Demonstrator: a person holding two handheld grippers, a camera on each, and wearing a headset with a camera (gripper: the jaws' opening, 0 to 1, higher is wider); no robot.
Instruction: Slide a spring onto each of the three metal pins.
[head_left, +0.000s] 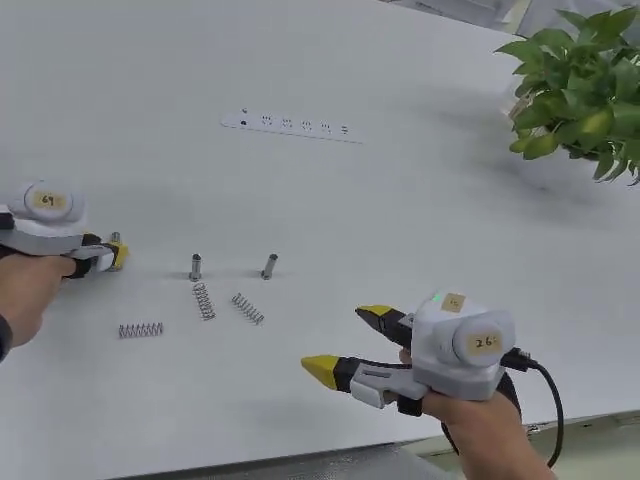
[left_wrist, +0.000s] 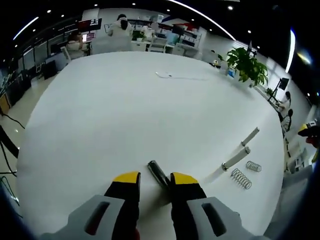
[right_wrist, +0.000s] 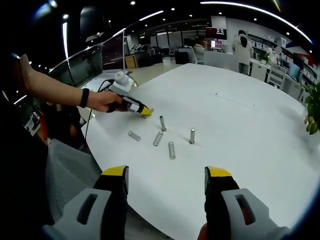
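1. springs (head_left: 204, 300): three thin wire coils lying flat on the white table (head_left: 430, 220), none on a pin yet. Likely very light, squashy and quick to roll or ping away. Best taken across the coils near one end with a light squeeze, so the bore stays open
2. standing pins (head_left: 196, 266): two, upright just beyond the springs, apart from each other. Stiff smooth metal on a small base, so probably easy to tip with a sideways knock; a spring should go on from straight above
3. third pin (left_wrist: 155, 167): sits between the jaws of the left gripper (left_wrist: 155, 178), against one tip. Jaws are nearly together, but I can't tell if it's actually clamped
4. left gripper pose: low over the table at the far left, tips pointing toward the standing pins, left hand (head_left: 25, 285) wrapped round the body
5. right gripper (head_left: 347, 340): jaws wide apart with nothing in them, held near the front edge, tips aimed at the springs but well short of them
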